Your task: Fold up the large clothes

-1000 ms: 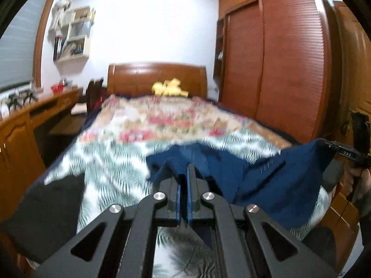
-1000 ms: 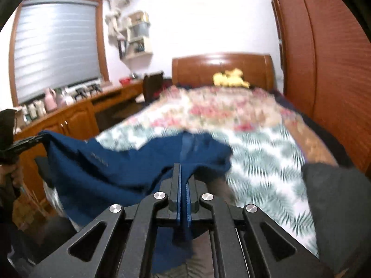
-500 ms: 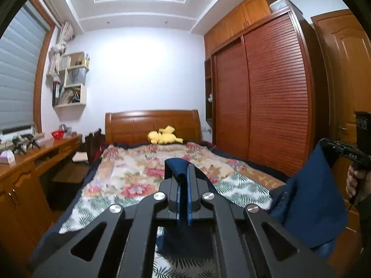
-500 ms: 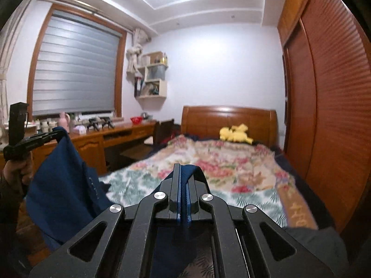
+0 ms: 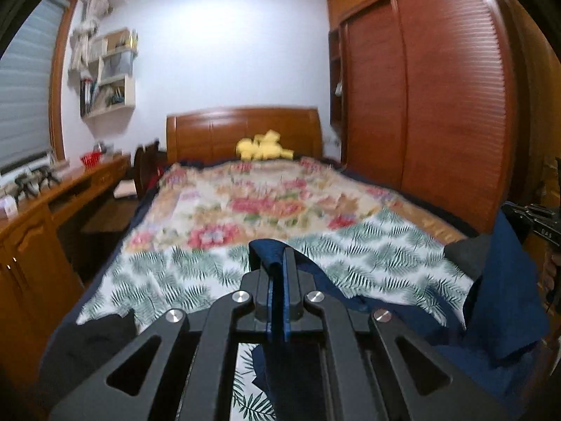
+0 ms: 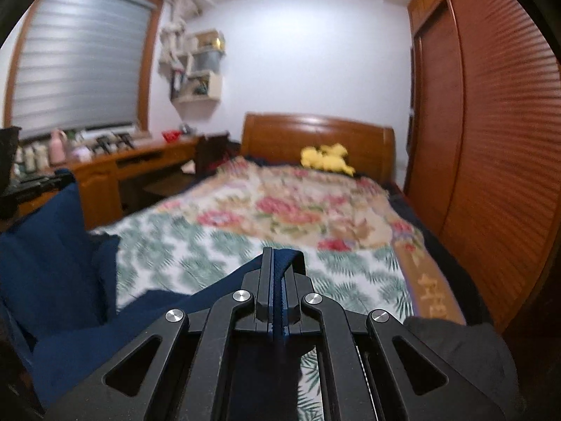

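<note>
Left gripper [image 5: 278, 266] jaws clamped tight on a fold of blue cloth [image 5: 505, 301], tilted slightly downward. Right gripper [image 6: 277, 263] likewise, jaws pinched on the same cloth, tilted slightly downward. Both held apart, side by side.

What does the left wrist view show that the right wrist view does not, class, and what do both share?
Only the left wrist view: the right gripper at the frame's right edge, shut on the navy garment.
Only the right wrist view: the window blind and the left gripper at the frame's left edge.
Both: the floral bedspread, yellow plush toy, wooden headboard and louvred wardrobe.
</note>
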A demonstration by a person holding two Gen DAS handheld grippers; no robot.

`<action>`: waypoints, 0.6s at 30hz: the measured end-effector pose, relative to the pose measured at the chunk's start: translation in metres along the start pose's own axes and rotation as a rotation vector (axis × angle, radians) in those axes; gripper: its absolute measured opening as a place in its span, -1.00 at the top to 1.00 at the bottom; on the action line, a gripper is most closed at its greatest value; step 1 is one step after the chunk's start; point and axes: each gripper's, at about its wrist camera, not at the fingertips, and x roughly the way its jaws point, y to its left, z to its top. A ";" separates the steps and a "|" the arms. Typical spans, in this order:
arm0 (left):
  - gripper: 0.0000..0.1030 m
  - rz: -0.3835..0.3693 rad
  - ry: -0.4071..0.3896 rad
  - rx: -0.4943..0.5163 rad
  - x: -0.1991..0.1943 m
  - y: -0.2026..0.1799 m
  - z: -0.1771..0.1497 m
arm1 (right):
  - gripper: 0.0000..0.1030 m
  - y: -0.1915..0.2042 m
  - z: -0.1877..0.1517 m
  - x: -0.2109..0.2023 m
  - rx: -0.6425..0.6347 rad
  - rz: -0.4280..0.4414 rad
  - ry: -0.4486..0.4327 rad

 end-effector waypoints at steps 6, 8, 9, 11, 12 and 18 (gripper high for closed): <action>0.96 -0.055 0.134 0.003 0.051 -0.011 -0.026 | 0.98 -0.012 -0.037 0.062 0.011 -0.037 0.118; 0.95 -0.044 0.171 0.016 0.065 -0.016 -0.037 | 0.98 -0.013 -0.050 0.076 0.011 -0.039 0.157; 0.95 -0.033 0.184 0.023 0.068 -0.018 -0.039 | 0.98 -0.012 -0.057 0.082 0.004 -0.048 0.171; 0.92 -0.028 0.213 0.030 0.075 -0.019 -0.045 | 0.91 -0.012 -0.064 0.087 -0.005 -0.065 0.190; 0.90 -0.028 0.222 0.035 0.077 -0.018 -0.046 | 0.81 -0.012 -0.067 0.091 -0.005 -0.076 0.199; 0.39 0.018 0.192 0.057 0.068 -0.010 -0.059 | 0.10 -0.010 -0.079 0.091 -0.014 -0.109 0.201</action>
